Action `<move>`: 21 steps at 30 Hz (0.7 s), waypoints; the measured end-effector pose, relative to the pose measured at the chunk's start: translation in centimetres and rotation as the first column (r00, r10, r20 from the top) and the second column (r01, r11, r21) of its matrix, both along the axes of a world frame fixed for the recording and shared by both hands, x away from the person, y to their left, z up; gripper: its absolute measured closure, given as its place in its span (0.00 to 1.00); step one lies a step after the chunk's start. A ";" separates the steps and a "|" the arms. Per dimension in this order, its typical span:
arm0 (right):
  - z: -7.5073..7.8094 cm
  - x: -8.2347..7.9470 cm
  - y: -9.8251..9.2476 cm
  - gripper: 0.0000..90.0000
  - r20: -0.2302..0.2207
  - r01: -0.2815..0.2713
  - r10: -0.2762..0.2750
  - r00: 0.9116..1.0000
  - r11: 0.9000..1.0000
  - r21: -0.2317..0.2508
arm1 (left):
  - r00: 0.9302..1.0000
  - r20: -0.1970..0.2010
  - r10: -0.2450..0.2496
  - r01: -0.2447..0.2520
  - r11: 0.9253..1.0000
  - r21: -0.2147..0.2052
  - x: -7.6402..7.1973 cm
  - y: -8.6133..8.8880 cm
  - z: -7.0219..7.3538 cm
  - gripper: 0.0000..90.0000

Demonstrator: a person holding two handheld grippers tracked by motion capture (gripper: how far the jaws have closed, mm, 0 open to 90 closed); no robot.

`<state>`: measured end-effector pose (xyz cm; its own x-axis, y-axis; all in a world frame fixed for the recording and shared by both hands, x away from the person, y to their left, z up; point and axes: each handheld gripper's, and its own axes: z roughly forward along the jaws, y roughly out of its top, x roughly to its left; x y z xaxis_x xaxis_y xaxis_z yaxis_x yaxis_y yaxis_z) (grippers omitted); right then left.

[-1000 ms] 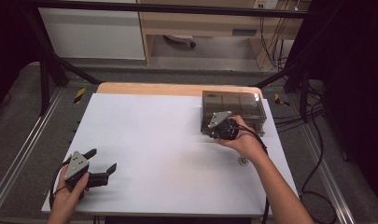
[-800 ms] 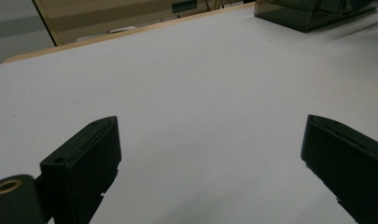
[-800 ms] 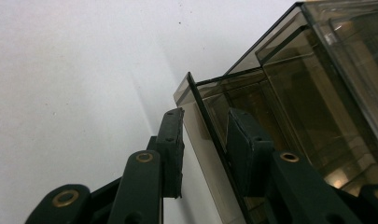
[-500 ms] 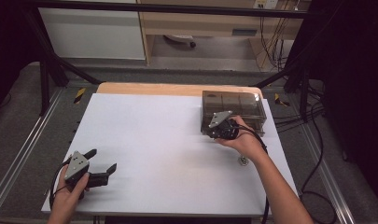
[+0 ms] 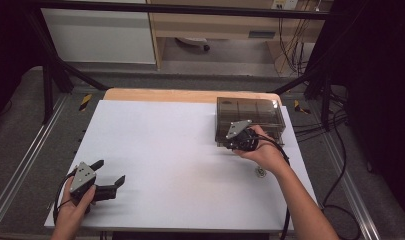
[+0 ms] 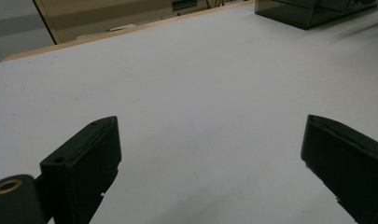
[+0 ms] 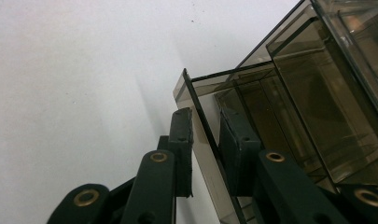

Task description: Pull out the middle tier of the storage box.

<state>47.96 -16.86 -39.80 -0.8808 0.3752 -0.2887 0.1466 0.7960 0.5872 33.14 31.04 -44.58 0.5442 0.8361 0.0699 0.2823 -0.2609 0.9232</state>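
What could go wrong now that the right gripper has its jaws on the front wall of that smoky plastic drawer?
The right gripper, whose jaws have just been closing, straddles the thin front wall of the drawer near one corner, so an off-centre pull could skew and jam it. The drawer box sits loose near the table edge; with the open left gripper far away, a tug may drag the whole box.

Left gripper point(image 5: 106, 181): black body, grey three-cornered top plate, black cable. Right gripper point(image 7: 206, 144): black blocky jaws, brass-ringed pivot holes. Forearms bare, no sleeves.
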 end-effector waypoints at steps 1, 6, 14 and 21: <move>0.0 -0.1 -0.1 0.85 0.004 0.001 -0.001 1.000 1.000 0.005 | 1.000 0.000 0.000 0.000 1.000 0.001 0.0 0.0 0.0 0.06; 0.0 -0.4 -0.2 0.86 -0.001 -0.010 0.010 1.000 1.000 0.007 | 1.000 0.002 0.000 0.000 1.000 -0.001 0.0 0.0 0.0 0.06; 0.1 -0.9 -0.6 0.88 0.003 -0.018 0.018 1.000 1.000 0.019 | 1.000 0.000 -0.001 0.001 1.000 0.005 0.0 0.0 0.0 0.06; 0.1 -1.2 -0.6 0.88 0.006 -0.025 0.025 1.000 1.000 0.014 | 1.000 0.000 -0.002 0.002 1.000 0.007 -0.1 -0.1 0.0 0.06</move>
<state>46.73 -17.43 -39.75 -0.8883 0.3570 -0.2887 0.1230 0.7909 0.5995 33.08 30.96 -44.58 0.5454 0.8347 0.0759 0.2817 -0.2678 0.9214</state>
